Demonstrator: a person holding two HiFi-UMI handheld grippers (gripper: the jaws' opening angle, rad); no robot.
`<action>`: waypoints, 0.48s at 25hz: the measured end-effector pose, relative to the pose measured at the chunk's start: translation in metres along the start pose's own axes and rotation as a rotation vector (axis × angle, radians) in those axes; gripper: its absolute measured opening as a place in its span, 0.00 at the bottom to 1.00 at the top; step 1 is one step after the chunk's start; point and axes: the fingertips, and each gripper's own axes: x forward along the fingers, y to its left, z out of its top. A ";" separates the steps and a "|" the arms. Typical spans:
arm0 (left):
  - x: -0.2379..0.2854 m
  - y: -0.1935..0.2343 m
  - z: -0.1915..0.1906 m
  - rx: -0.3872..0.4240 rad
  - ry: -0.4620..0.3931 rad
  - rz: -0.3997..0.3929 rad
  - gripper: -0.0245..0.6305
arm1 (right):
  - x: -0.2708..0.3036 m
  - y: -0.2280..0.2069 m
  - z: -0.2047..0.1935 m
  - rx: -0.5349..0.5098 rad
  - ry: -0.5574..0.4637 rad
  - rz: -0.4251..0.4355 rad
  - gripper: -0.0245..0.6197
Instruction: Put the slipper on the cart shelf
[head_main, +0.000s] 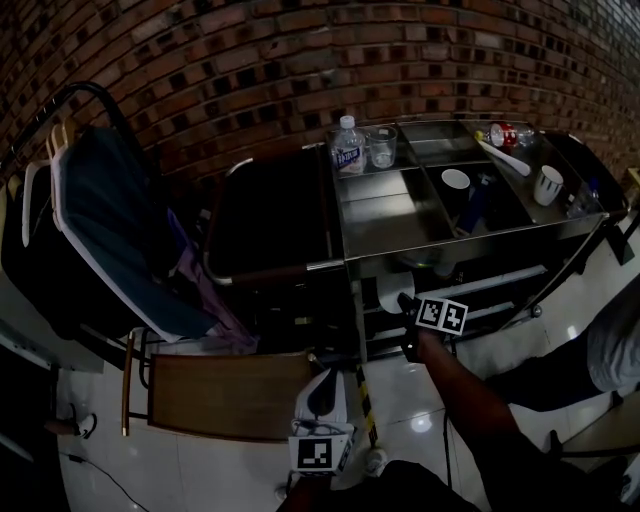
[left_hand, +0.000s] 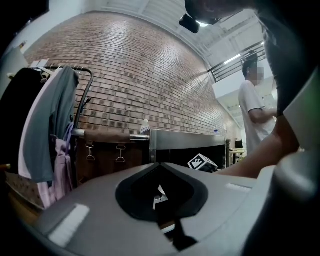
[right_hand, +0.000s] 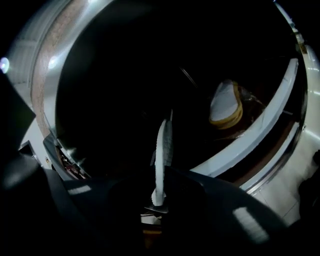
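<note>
A steel cart (head_main: 480, 238) stands against the brick wall, with a lower shelf (head_main: 500, 285) under its top. My right gripper (head_main: 402, 300) reaches into that dark lower space. It is shut on a thin white slipper (right_hand: 164, 140), seen edge-on between the jaws of the right gripper (right_hand: 161, 172). The same slipper shows as a white patch (head_main: 393, 294) in the head view. A second pale slipper (right_hand: 225, 106) with a tan sole lies further inside. My left gripper (head_main: 322, 385) hangs low near the floor, its jaws closed to a point with nothing between them (left_hand: 159, 165).
The cart top holds a water bottle (head_main: 347, 148), a glass (head_main: 381, 147) and a white cup (head_main: 548, 185). A black bin (head_main: 270, 225) adjoins the cart. Left of it a rack of garments (head_main: 100, 230), and a brown board (head_main: 230, 395). A person (left_hand: 252, 107) stands on the right.
</note>
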 end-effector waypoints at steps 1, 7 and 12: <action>0.000 0.000 -0.001 -0.002 0.001 0.001 0.06 | 0.004 -0.004 0.001 0.013 0.002 -0.010 0.10; -0.003 0.001 -0.007 -0.001 0.014 0.011 0.06 | 0.021 -0.021 0.004 0.017 0.015 -0.066 0.11; -0.008 0.004 -0.007 0.006 0.022 0.021 0.06 | 0.030 -0.030 0.010 -0.122 0.019 -0.180 0.17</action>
